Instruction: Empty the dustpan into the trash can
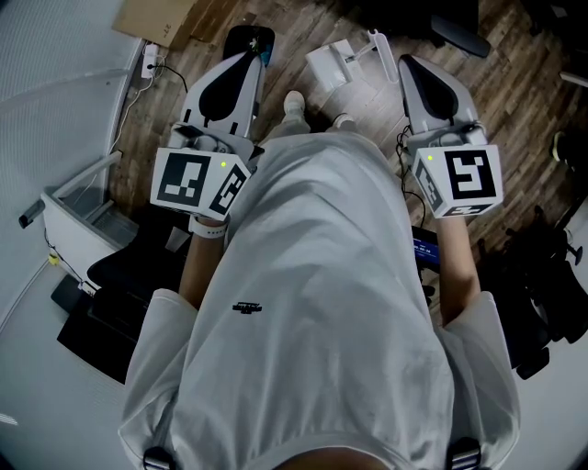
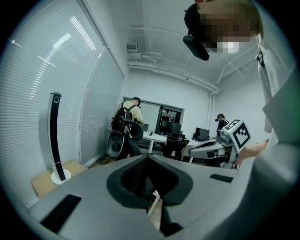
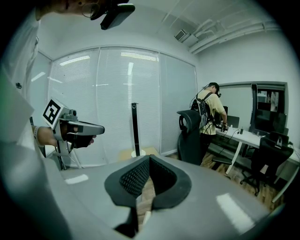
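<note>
Left gripper [image 1: 246, 57]: pressed together on nothing, aimed a little below level over the wood floor [image 1: 312, 23], held at hip height beside the white T-shirt [image 1: 312, 275]. Far off to its left, a white open-topped container [image 1: 78, 207]. Possibly the trash can, but not clear enough to say so.

Further right, just ahead of the shoes [image 1: 294, 103] and between the two tools, a white boxy thing [image 1: 326, 66] with a thin white bar [image 1: 372, 41], lying on the floor. Perhaps the dustpan, though too small to tell. Well apart from both sets of jaws in any case, with nothing picked up yet.

If plastic, as seems likely: light, stiff and smooth, so apt to slip or swing in a narrow pinch. Best taken by the handle, close to the pan itself. Then squeezed firmly, carried level as far as the trash can, and tipped slowly there, to keep loose sweepings from sliding off the front lip on the way.

Last, the right gripper [image 1: 415, 64]: likewise clamped shut and empty, tilted slightly downward over the floor. Beyond it in its own view, a black office chair [image 3: 190, 133] and a person with a backpack [image 3: 211, 110] standing at a desk [image 3: 243, 136].
</note>
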`<state>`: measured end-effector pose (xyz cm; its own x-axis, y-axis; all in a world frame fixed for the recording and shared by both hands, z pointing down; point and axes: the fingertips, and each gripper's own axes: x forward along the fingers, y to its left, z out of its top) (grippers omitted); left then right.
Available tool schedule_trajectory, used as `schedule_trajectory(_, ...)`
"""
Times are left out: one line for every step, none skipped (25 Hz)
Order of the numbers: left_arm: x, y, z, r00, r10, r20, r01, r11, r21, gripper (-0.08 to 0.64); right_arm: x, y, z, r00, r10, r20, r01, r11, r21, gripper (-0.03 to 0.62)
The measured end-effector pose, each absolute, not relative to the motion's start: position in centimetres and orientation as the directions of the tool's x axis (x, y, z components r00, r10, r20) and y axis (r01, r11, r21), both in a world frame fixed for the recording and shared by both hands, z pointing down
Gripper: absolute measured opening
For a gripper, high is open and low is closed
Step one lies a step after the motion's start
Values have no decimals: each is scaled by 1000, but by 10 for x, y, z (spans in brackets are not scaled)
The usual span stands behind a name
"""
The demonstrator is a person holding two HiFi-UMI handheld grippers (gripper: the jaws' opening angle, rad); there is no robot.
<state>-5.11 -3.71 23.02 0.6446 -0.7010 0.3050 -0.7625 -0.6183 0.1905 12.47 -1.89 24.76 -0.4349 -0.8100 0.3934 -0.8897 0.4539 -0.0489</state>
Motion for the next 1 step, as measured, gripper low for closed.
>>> schedule_trajectory(-51, -36, 231, 644, -701, 306, -763, -618, 191, 7, 125, -18, 248, -435, -810, 394, -890, 453, -50, 11)
